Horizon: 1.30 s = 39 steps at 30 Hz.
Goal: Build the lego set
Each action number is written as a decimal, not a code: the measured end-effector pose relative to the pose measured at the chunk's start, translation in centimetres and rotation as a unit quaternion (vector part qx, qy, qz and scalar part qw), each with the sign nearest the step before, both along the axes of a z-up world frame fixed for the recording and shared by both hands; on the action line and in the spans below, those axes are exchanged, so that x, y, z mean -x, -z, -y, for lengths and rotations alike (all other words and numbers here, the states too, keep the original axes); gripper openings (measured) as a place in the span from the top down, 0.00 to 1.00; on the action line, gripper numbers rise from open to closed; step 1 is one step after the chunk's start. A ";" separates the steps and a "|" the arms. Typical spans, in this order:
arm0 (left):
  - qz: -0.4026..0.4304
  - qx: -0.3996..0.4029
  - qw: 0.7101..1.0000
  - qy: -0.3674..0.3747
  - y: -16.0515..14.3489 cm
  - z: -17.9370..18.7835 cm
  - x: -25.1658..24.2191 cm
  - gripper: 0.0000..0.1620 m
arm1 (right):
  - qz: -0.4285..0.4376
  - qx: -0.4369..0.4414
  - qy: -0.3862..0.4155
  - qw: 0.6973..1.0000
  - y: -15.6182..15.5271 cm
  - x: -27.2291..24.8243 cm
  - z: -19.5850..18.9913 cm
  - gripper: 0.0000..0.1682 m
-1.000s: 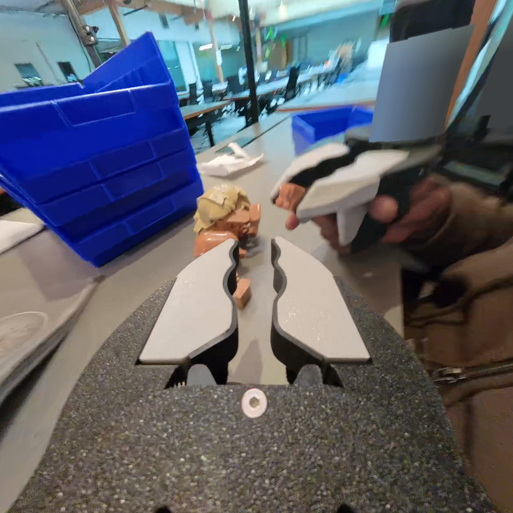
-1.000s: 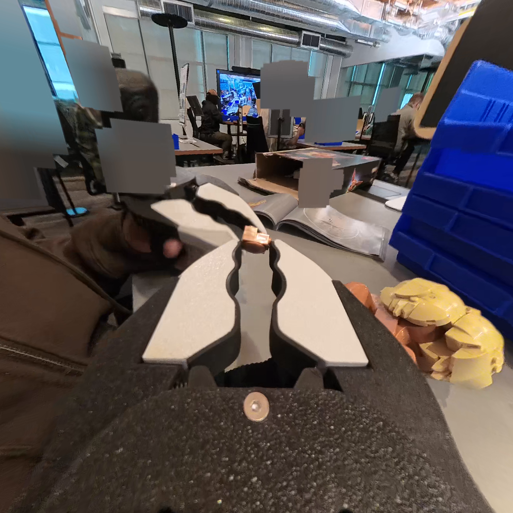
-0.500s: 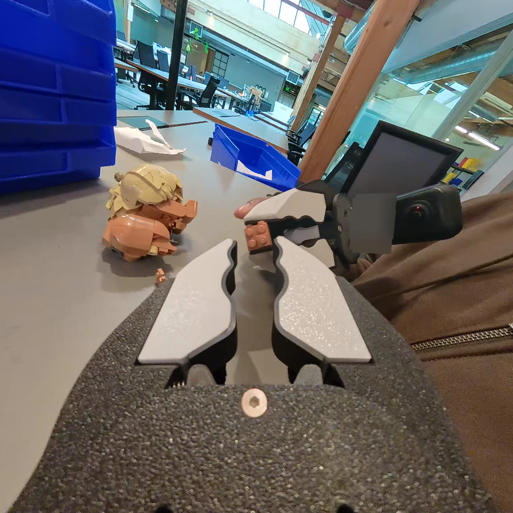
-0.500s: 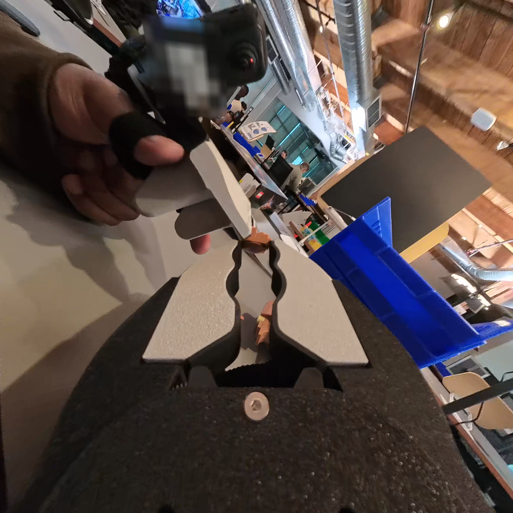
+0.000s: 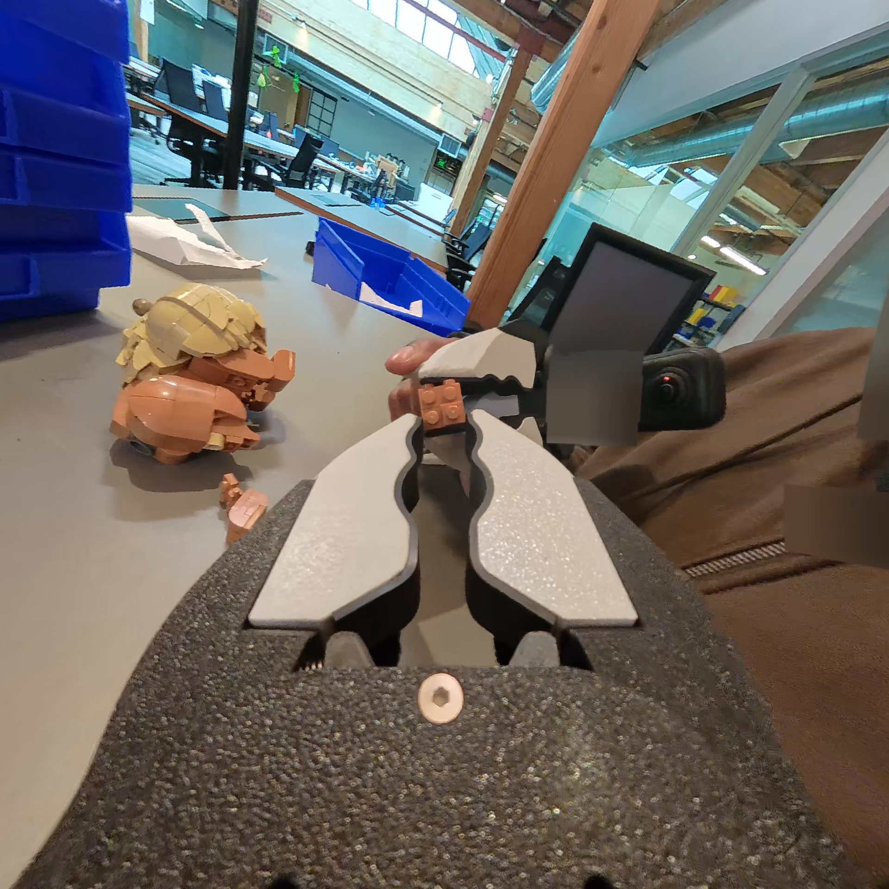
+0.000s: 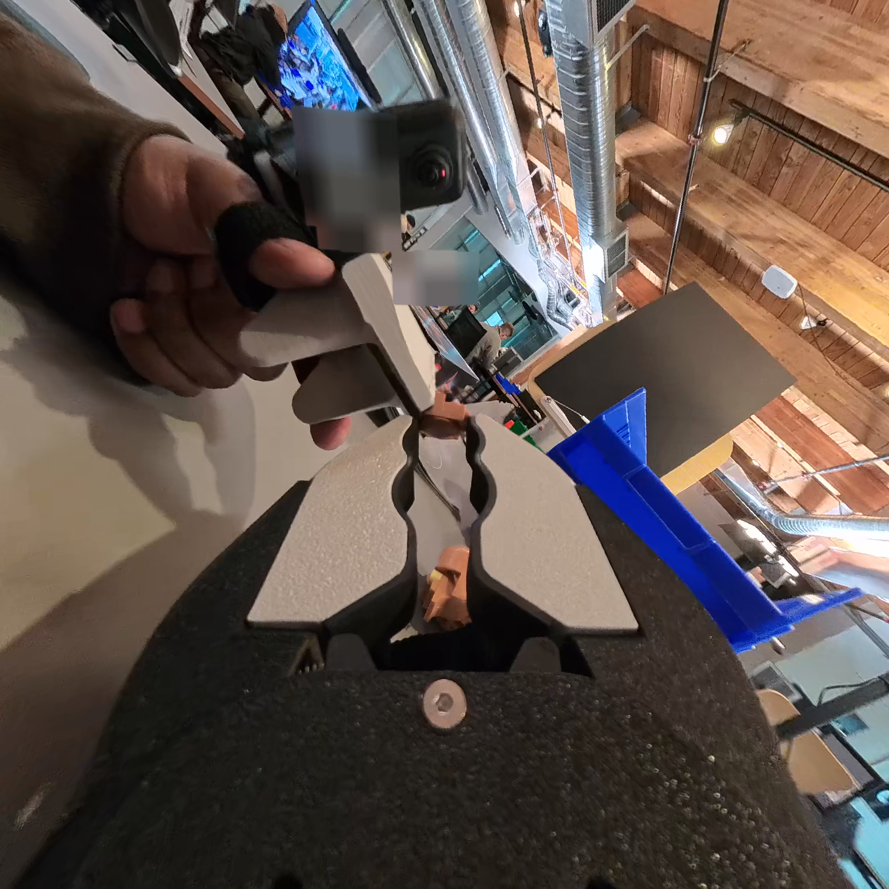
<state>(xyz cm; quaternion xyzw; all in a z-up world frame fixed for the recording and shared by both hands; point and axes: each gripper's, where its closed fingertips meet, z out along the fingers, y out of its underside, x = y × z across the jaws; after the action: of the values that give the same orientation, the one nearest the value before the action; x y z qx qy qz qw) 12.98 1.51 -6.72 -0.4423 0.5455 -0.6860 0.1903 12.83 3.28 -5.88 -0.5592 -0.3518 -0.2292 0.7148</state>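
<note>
A small brown 2x2 brick [image 5: 441, 406] is held in the air between both grippers. My right gripper [image 6: 442, 424] is shut on it; the brick also shows at its tips in the right wrist view [image 6: 450, 412]. My left gripper [image 5: 445, 414] meets it head-on, with its fingertips pressed to the brick's two sides. The part-built figure [image 5: 192, 385], tan top on brown body, lies on its side on the grey table [image 5: 72, 577], left of the grippers. It also shows between my right fingers [image 6: 447, 591].
Two small loose brown pieces [image 5: 243, 505] lie by the figure. Stacked blue bins [image 5: 57, 168] stand at the far left, and a low blue bin [image 5: 385, 284] and crumpled white paper [image 5: 183, 245] lie behind. A brown jacket [image 5: 769, 481] fills the right. Left and right tips are no more than a few centimetres apart.
My left gripper swung right, away from the figure, and came up to the brick in my right gripper. Its fingers narrowed onto the brick. My right gripper tilted upward.
</note>
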 end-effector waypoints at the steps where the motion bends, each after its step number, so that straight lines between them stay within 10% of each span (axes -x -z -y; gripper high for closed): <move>1: 0.003 0.008 1.000 0.013 -0.2 0.2 0.2 0.90 | -0.005 -0.002 -0.011 1.000 -0.2 0.2 0.2 0.89; 39: -0.002 0.045 0.995 0.094 -0.5 1.7 1.6 0.90 | 0.013 -0.040 -0.046 0.998 -1.0 1.9 1.4 0.89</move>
<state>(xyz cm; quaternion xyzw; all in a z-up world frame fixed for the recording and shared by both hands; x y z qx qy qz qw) 11.40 -0.15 -6.18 -0.3987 0.5535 -0.7237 0.1043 10.90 1.85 -4.92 -0.5106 -0.3772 -0.2167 0.7416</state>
